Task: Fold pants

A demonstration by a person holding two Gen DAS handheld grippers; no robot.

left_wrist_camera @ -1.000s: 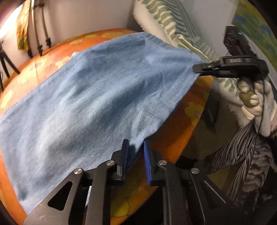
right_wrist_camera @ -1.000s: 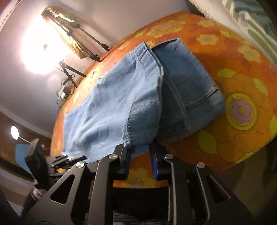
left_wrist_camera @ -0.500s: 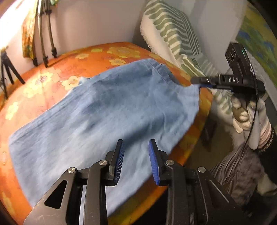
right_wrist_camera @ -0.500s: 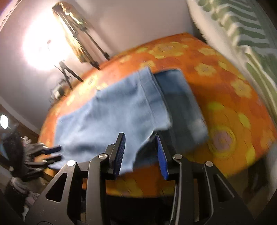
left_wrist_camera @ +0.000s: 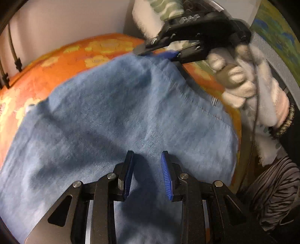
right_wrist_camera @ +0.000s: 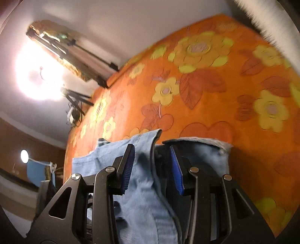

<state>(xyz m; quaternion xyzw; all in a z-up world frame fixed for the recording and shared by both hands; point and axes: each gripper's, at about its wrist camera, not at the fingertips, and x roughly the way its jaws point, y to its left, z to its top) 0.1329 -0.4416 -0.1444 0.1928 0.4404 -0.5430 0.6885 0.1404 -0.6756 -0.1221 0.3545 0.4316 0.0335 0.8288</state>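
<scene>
Light-blue denim pants (left_wrist_camera: 116, 120), soft brushed weave with stitched seams and a hem edge, spread flat on the orange plush bedspread with raised yellow flower pattern (right_wrist_camera: 215, 78). Left gripper (left_wrist_camera: 147, 169), black angular plastic frame with silver pivot bolts and ribbed blue rubber pads, over the near part of the denim; fingers apart, nothing pinched, fabric lying below the gap, no pad pressing on it. Right gripper (right_wrist_camera: 152, 165), same build, above the folded edge of the pants where a darker inner layer and pale raw hem show; fingers apart after just opening, seam running up between them without contact that can be seen. In the left wrist view the right gripper (left_wrist_camera: 155, 54) sits at the far corner of the denim, gripped by a hand in a white knit glove (left_wrist_camera: 241, 82). Embossed lettering on that frame, blurred, not reliably readable. White fringed pillow with green stripes (left_wrist_camera: 150, 13) beyond the far edge of the pants.
</scene>
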